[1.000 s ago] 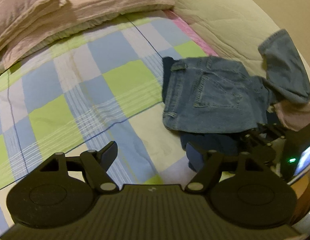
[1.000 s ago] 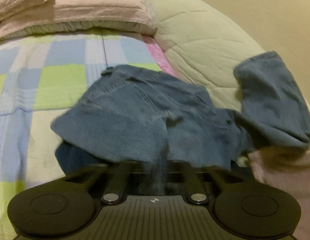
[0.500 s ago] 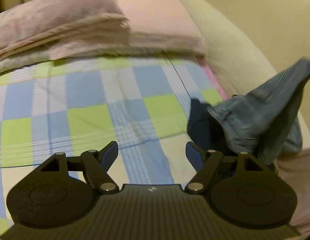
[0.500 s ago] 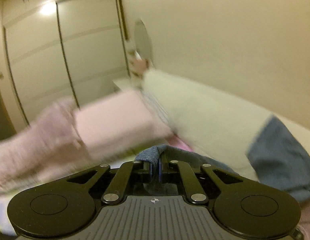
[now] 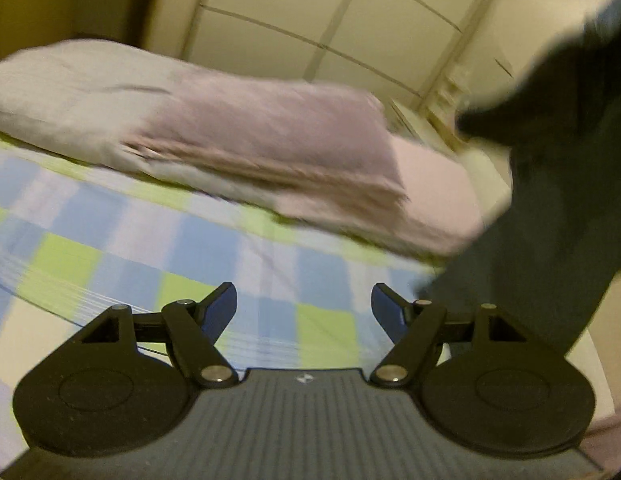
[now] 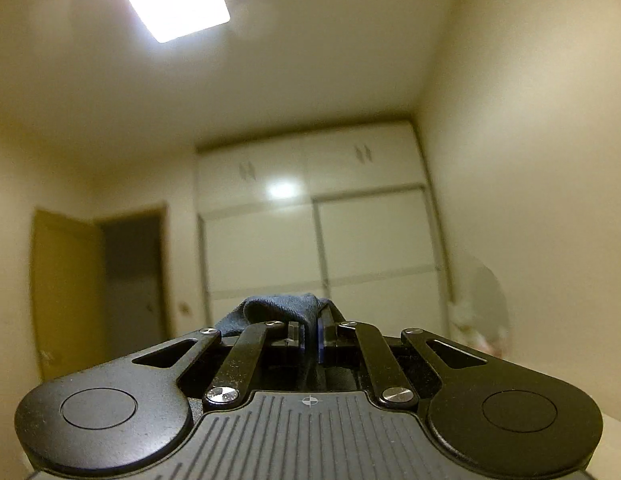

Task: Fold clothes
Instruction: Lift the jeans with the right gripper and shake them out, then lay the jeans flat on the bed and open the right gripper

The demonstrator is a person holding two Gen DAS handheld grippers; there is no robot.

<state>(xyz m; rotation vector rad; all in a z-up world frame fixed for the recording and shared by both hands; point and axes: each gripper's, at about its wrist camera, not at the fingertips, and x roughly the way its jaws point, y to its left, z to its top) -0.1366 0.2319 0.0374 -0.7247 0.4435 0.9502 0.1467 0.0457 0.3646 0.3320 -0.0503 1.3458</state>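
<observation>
Right gripper [image 6: 309, 334] clamped on jeans [image 6: 278, 310]; left gripper [image 5: 303, 307] apart, empty. Denim hangs heavy and limp (probably swings): best taken at the waistband or a hem.

The right tool [image 6: 309, 334] is matt black plastic with shiny metal screws, and its ribbed grey body looks rough. It pinches blue denim cloth [image 6: 278, 308] – thick, woven, a little coarse. The left tool [image 5: 303, 306] has the same matt plastic. At 12 o'clock the pink pillow [image 5: 246, 136] is soft cloth; the checked bedsheet [image 5: 122, 248] looks like smooth cotton. The wardrobe doors [image 6: 374, 240] are glossy – they reflect the lamp.
</observation>
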